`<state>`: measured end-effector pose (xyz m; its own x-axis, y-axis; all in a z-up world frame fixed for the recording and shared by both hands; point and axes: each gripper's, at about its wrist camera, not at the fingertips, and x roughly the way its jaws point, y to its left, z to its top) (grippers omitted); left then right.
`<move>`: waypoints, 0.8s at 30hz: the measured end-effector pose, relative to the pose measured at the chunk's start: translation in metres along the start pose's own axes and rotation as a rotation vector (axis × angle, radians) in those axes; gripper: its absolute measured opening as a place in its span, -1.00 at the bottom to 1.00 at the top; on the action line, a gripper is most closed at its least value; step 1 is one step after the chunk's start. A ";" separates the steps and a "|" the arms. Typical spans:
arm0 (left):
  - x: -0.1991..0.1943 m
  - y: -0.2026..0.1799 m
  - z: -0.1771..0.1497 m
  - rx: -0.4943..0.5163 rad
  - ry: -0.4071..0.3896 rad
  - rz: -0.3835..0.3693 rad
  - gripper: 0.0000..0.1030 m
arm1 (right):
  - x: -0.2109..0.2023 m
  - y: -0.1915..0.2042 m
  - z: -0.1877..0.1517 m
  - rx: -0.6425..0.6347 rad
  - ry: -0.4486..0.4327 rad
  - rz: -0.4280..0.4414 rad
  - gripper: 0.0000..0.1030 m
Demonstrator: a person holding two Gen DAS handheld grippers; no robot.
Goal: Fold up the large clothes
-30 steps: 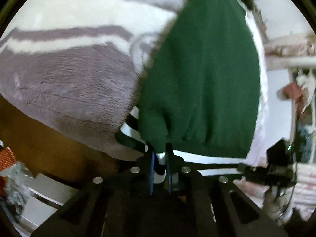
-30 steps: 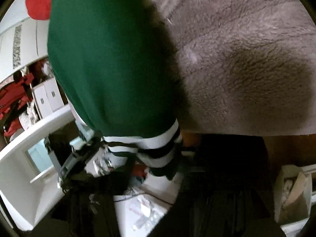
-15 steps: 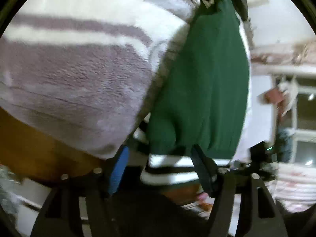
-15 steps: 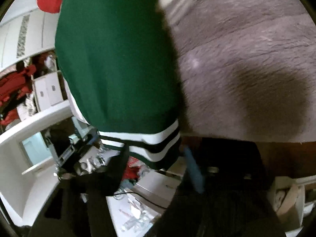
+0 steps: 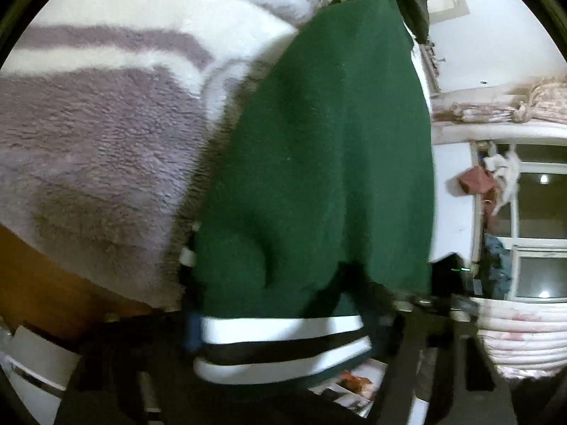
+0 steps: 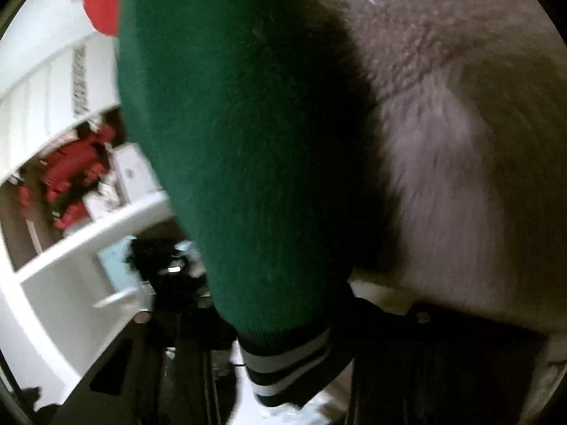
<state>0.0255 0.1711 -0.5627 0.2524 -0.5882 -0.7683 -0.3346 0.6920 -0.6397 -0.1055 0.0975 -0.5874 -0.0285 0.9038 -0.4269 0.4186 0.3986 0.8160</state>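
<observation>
Green sweater (image 5: pixel 319 163): dark green knit with a black-and-white striped hem band (image 5: pixel 280 350). It lies on the grey blanket (image 5: pixel 92 148), its hem end reaching over the blanket's near edge. In the right wrist view the same sweater (image 6: pixel 248 134) fills the middle, with a striped band (image 6: pixel 290 364) at its lowest end.

Grey blanket: fluffy, grey with white stripes, spread beside and under the sweater. In the right wrist view the blanket (image 6: pixel 460 141) lies to the right of the sweater.

Left gripper (image 5: pixel 283 322): jaws apart. One blue-edged finger shows to the left of the hem band, one dark finger to its right. The band sits between the two, and no clamping is visible.

Right gripper (image 6: pixel 283 347): dark and blurred around the striped band. Cannot tell whether its jaws are apart or clamped on the cloth.

Wooden panel (image 5: pixel 46 283): brown, below the blanket's edge, left of the sweater.

Window (image 5: pixel 538 233): to the right of the sweater, with cloths hanging at its frame.

Quilt (image 5: pixel 517 340): pale and ribbed, below the window.

Red cloth (image 6: pixel 99 0): above and left of the sweater in the right wrist view.

White shelf (image 6: pixel 95 226): left of the sweater, with red items (image 6: pixel 71 177) above it.
</observation>
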 end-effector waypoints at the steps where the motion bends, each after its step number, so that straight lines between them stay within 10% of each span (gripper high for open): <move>1: -0.002 0.000 -0.003 -0.015 0.001 -0.022 -0.32 | -0.001 0.007 -0.005 -0.004 -0.008 0.011 -0.37; 3: -0.004 -0.007 -0.006 -0.044 -0.015 -0.039 -0.61 | -0.004 0.021 -0.013 0.007 -0.016 0.047 -0.39; 13: -0.077 -0.054 0.004 -0.110 -0.111 -0.176 -0.67 | -0.053 0.079 -0.025 -0.012 0.007 0.215 -0.43; 24: -0.079 -0.159 0.138 0.084 -0.226 -0.213 -0.66 | -0.136 0.182 0.040 -0.083 -0.073 0.394 -0.46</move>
<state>0.1837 0.1650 -0.4035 0.5067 -0.6222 -0.5967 -0.1787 0.6013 -0.7788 0.0106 0.0404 -0.3965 0.1855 0.9775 -0.1000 0.3097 0.0384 0.9501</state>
